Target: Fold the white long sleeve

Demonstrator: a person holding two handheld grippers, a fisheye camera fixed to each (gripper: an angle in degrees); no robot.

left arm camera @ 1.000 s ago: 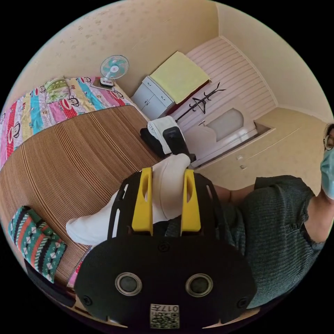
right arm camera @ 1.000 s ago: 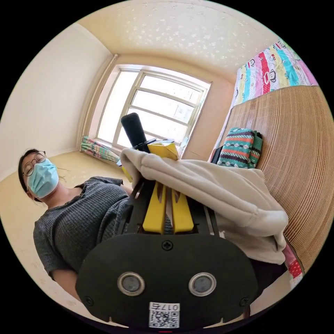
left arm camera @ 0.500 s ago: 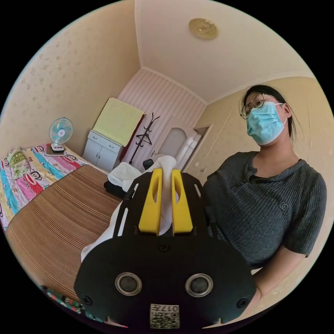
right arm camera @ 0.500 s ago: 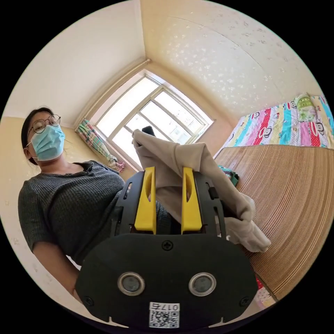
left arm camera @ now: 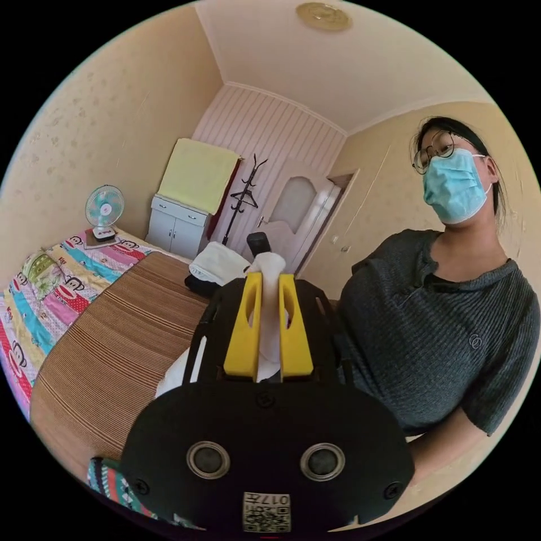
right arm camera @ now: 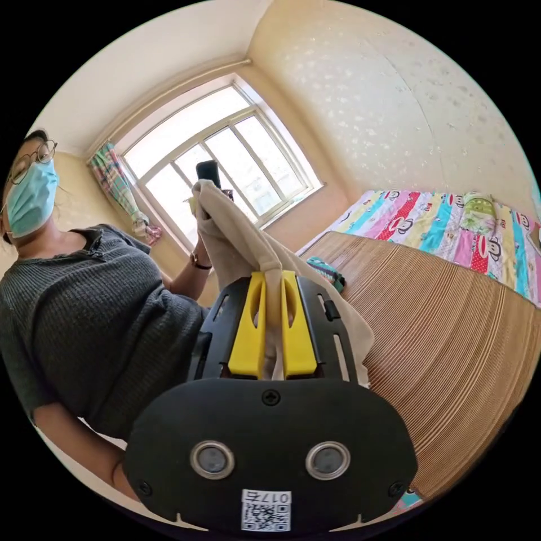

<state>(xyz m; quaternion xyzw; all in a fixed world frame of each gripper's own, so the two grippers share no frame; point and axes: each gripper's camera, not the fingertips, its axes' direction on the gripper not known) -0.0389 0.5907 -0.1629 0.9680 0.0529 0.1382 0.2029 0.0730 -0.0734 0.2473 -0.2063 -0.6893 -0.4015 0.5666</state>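
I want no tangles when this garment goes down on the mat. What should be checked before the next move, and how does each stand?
1. Left tongs gripping the white long sleeve: ok, jaws pinch cloth.
2. Right tongs gripping it too: ok.
3. Garment lifted off the woven mat: cannot tell; its lower part is hidden.
4. Bare mat to lay it on: ok.
5. Patterned folded garment away from the landing spot: ok, at the mat's edge.
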